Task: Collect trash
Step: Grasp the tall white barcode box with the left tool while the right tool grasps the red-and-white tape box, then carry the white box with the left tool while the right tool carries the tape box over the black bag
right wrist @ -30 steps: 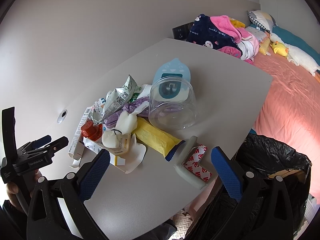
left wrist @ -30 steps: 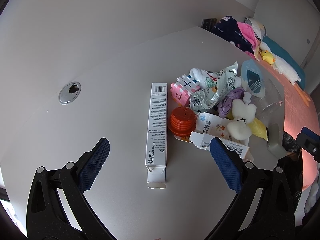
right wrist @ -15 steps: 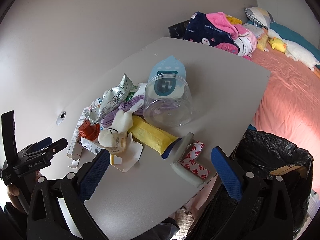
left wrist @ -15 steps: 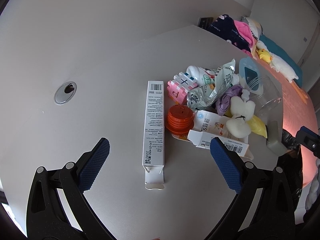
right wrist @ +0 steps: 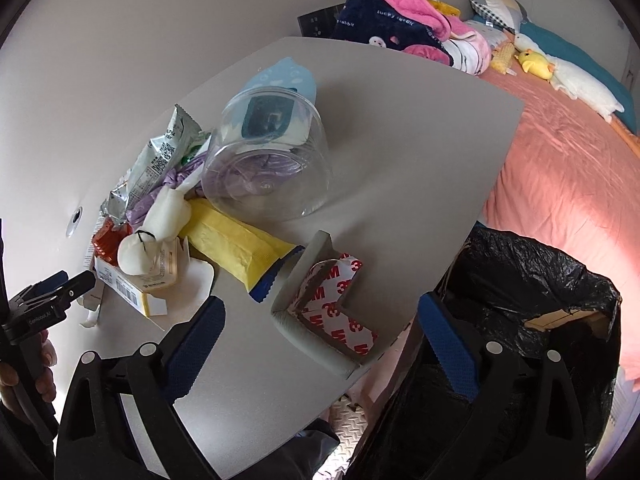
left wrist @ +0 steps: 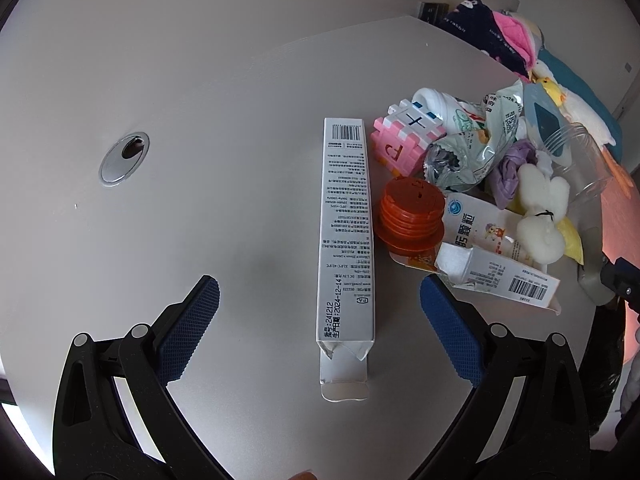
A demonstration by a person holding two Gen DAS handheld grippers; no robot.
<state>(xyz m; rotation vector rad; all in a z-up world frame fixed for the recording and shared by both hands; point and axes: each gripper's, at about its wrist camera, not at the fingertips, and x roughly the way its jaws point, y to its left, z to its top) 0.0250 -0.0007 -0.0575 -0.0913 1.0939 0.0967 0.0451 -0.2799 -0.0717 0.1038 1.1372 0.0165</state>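
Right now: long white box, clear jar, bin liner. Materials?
Long white box: looks like thin matte paperboard; torn flap, crisp folded edges. Clear jar: probably glossy transparent plastic; contents show through, though glass can't be ruled out. Bin liner: thin black plastic film, crinkled and shiny.

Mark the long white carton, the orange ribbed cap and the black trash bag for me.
long white carton (left wrist: pixel 346 232), left wrist view, middle of its printed top face.
orange ribbed cap (left wrist: pixel 412 216), left wrist view, its ribbed side.
black trash bag (right wrist: pixel 532 280), right wrist view, crinkled upper rim beside the table edge.
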